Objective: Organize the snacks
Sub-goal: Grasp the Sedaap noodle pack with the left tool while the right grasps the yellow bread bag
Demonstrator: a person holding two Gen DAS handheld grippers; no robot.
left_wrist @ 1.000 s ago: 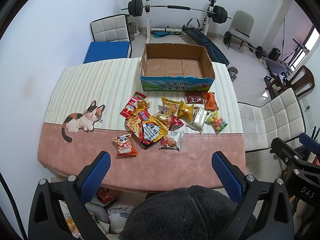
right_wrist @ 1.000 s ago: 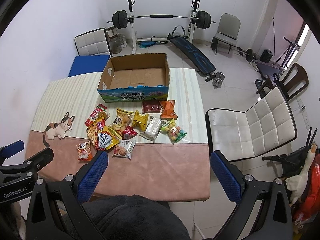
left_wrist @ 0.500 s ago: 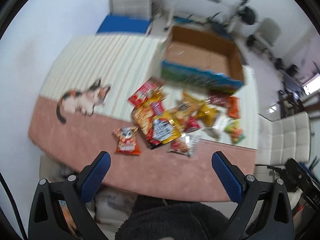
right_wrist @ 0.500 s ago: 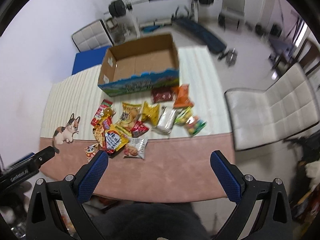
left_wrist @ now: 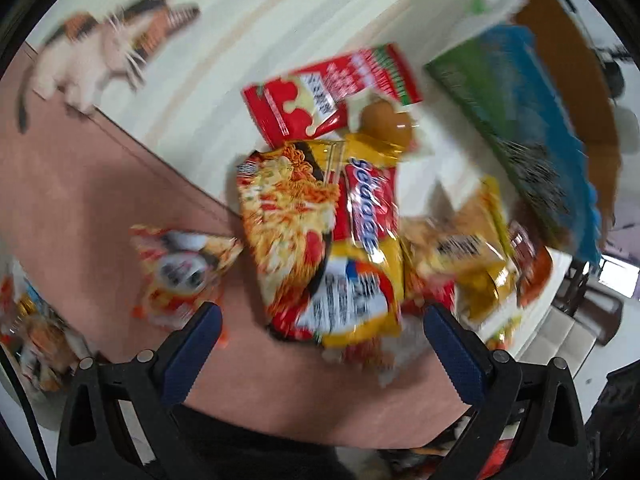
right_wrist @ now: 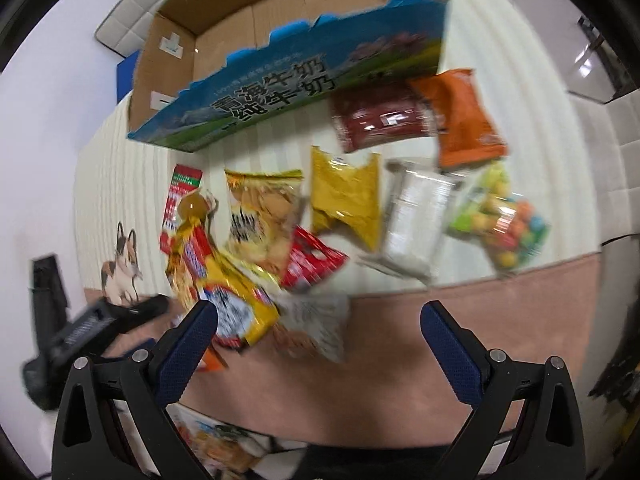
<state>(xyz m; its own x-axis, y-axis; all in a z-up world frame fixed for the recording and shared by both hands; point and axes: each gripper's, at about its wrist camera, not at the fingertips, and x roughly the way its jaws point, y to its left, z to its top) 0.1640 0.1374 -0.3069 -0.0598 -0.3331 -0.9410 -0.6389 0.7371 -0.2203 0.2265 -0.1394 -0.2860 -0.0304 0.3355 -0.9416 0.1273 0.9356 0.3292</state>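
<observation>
Several snack packets lie in a loose pile on the table before an open cardboard box [right_wrist: 280,44], which also shows in the left wrist view [left_wrist: 540,128]. My left gripper [left_wrist: 320,336] is open and empty, close above a large yellow noodle bag [left_wrist: 312,240] and a small orange packet [left_wrist: 180,268]. My right gripper [right_wrist: 318,336] is open and empty, above a clear cookie packet [right_wrist: 316,324]. Further back lie a yellow packet [right_wrist: 344,196], a white packet [right_wrist: 416,216], a candy bag [right_wrist: 504,224], an orange bag [right_wrist: 464,120] and a dark red packet [right_wrist: 380,120]. Both views are blurred.
The tablecloth is cream-striped at the back and pink [right_wrist: 440,320] at the front, with a cat picture [left_wrist: 104,44] on the left. The left gripper's body [right_wrist: 88,324] shows at the left of the right wrist view. A white chair [right_wrist: 612,144] stands to the right.
Both grippers have dropped from high above the table to close over the snack pile. The left one has swung left and tilted. Both stay open and empty.
</observation>
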